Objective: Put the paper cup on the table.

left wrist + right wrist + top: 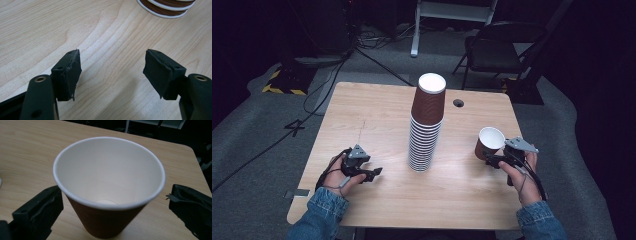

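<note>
A tall stack of upside-down brown paper cups [426, 125] with white rims stands in the middle of the wooden table [372, 115]. Its lowest rims [166, 7] show at the top of the left gripper view. A single brown cup [488, 142] stands upright at the right, its white inside facing up. My right gripper [492, 161] is open around this cup [107, 187], one jaw on each side and a gap at both. My left gripper [376, 172] rests low at the front left, open and empty [112, 66] over bare wood.
A round cable hole [458, 103] sits in the table behind the stack. Beyond the far edge stand a dark folding chair [497, 47] and a white stand leg [414, 47]. Cables [319, 87] run over the grey floor at the left.
</note>
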